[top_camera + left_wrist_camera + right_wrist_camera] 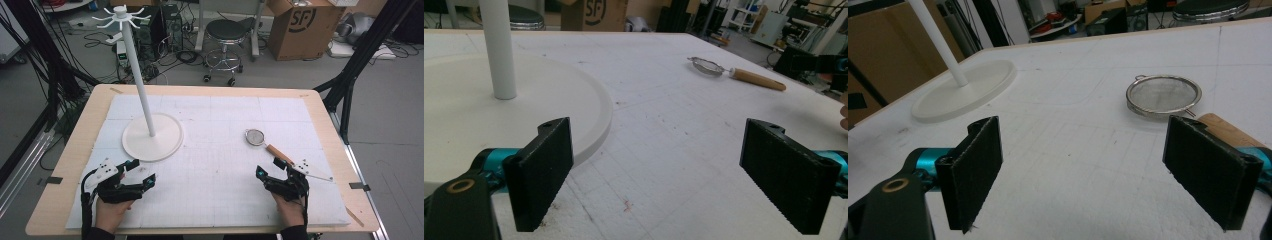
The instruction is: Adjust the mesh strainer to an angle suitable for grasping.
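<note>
Nearest the person, both hands sit low at the front edge of the surface (220, 170), w/ a white gridded mat covering most of it. Left gripper (141, 172) is at front left, jaws wide apart, nothing btwn them; in the left gripper view the two black ribbed pads frame bare mat, and the rim of the stand's base lies just beyond the left pad. Right gripper (272, 167) is at front right, jaws likewise wide, nothing held. A cable trails back along each forearm.

Just past the right gripper lies the strainer (256, 136), flat on the mat: round metal mesh bowl toward the middle of the surface, wooden handle (278, 153) running back and out toward the right gripper. In the right gripper view the mesh bowl sits ahead, slightly right of centre, and the handle end shows right behind the right-hand pad; can't tell if pad and handle touch. From above, the handle end looks near the gripper's jaws, not btwn them.

Farther left, ahead of the left gripper, stands the white stand (141, 90): wide round base (170, 142) on the mat, tall upright pole, ring of short hooks at the top. Stand and strainer are well apart.

Beyond the surface, on the floor: a black round stool (227, 32), a cardboard box (302, 25) to its right, tangled cables (165, 60) at the left.
</note>
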Available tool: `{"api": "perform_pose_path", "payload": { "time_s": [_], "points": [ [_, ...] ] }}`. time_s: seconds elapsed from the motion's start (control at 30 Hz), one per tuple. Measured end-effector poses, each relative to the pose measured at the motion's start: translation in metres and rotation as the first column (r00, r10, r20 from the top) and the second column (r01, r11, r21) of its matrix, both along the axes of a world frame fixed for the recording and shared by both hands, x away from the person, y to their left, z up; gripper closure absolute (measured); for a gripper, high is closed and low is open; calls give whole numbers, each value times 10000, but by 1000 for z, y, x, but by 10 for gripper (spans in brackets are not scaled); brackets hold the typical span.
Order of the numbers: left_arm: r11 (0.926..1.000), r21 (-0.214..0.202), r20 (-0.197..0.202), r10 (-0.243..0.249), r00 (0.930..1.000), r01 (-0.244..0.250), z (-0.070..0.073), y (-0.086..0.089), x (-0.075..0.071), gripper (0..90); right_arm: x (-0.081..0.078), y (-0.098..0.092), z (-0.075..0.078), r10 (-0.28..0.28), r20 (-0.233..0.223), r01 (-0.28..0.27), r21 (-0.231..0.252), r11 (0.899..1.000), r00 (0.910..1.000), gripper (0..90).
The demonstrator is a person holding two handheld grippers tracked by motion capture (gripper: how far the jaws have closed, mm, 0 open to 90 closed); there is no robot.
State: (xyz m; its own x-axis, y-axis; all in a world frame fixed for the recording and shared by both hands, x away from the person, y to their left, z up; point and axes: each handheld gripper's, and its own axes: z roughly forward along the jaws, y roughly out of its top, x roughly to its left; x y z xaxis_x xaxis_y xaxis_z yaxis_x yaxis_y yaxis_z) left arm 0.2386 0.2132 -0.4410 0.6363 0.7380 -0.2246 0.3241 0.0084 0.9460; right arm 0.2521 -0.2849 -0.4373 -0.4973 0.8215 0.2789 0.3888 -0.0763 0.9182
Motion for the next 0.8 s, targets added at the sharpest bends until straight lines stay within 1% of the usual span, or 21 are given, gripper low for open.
{"api": "perform_pose_path", "payload": {
  "time_s": [0.03, 0.1, 0.13, 0.17, 0.2, 0.23, 0.27, 0.3, 0.33, 0.37, 0.4, 0.43, 0.47, 0.5, 0.53, 0.63, 0.67, 0.7, 0.73, 0.8],
  "points": [
    [10000, 7, -6, 21, 10000, -21, 0, 0, 0, 145, 0, 0, 0, -14, -54, 14, 35, 10000, 10000, 150],
    [10000, 47, 31, 24, 10000, -24, 0, 1, 0, 145, 0, -1, 1, -135, -3, 135, 23, 9999, 9999, 164],
    [10000, 44, 25, 49, 10000, -49, 0, 1, 0, 145, 0, -4, 1, -240, -71, 240, 87, 9997, 9997, 284],
    [10000, 9, 24, 42, 10000, -42, 0, 1, -1, 145, 0, -4, 1, -240, -71, 240, 87, 9997, 9997, 284],
    [10000, 22, 15, 35, 10000, -35, 0, 1, -1, 145, 1, -7, 2, -282, 21, 282, 90, 9996, 9996, 403],
    [10000, 3, 24, 34, 10000, -34, 0, 1, -1, 145, 2, -12, 3, -411, -110, 412, 140, 9991, 9991, 523],
    [10000, -1, 6, 49, 10000, -49, 0, 1, -1, 145, 3, -15, 3, -384, -195, 388, 207, 9990, 9991, 577],
    [10000, -6, 17, 41, 10000, -41, 0, 1, -1, 145, 3, -15, 3, -384, -195, 388, 207, 9990, 9991, 577],
    [10000, -3, 27, 50, 10000, -50, 0, 2, -1, 144, 5, -20, 2, -389, -228, 396, 301, 9988, 9990, 666],
    [10000, 20, 35, 64, 10000, -64, 0, 2, -1, 144, 5, -20, 2, -389, -228, 396, 301, 9988, 9990, 666],
    [10000, 10, 25, 61, 10000, -61, 0, 1, -1, 144, 7, -23, 2, -418, -314, 429, 347, 9985, 9986, 721],
    [10000, 51, 22, 67, 10000, -67, 0, 2, -1, 145, 8, -25, 3, -420, -368, 436, 447, 9980, 9984, 751],
    [9999, 76, 29, 75, 10000, -75, 0, 2, -2, 145, 9, -26, 3, -372, -334, 389, 502, 9980, 9987, 771],
    [9999, 68, 41, 83, 10000, -83, 0, 1, -2, 145, 9, -26, 3, -372, -334, 389, 502, 9980, 9987, 771],
    [9999, 108, 77, 106, 9999, -107, 1, 2, -2, 145, 10, -27, 3, -331, -401, 353, 577, 9977, 9986, 806],
    [9999, 85, 62, 138, 9999, -139, 0, 2, -2, 145, 11, -29, 2, -292, -386, 316, 643, 9974, 9988, 827],
    [9999, 83, 32, 148, 9999, -148, 0, 3, -2, 144, 14, -30, 2, -284, -402, 311, 692, 9971, 9988, 860],
    [9998, 121, 38, 168, 9999, -168, 0, 3, -3, 144, 14, -30, 2, -284, -402, 311, 692, 9971, 9988, 860],
    [9996, 128, 53, 260, 9996, -261, 0, 3, -4, 145, 15, -30, 2, -250, -412, 280, 744, 9968, 9988, 889],
    [9996, 67, 27, 276, 9996, -276, 0, 4, -7, 145, 18, -31, 0, -331, -608, 387, 940, 9948, 9976, 894]
  ]
}}
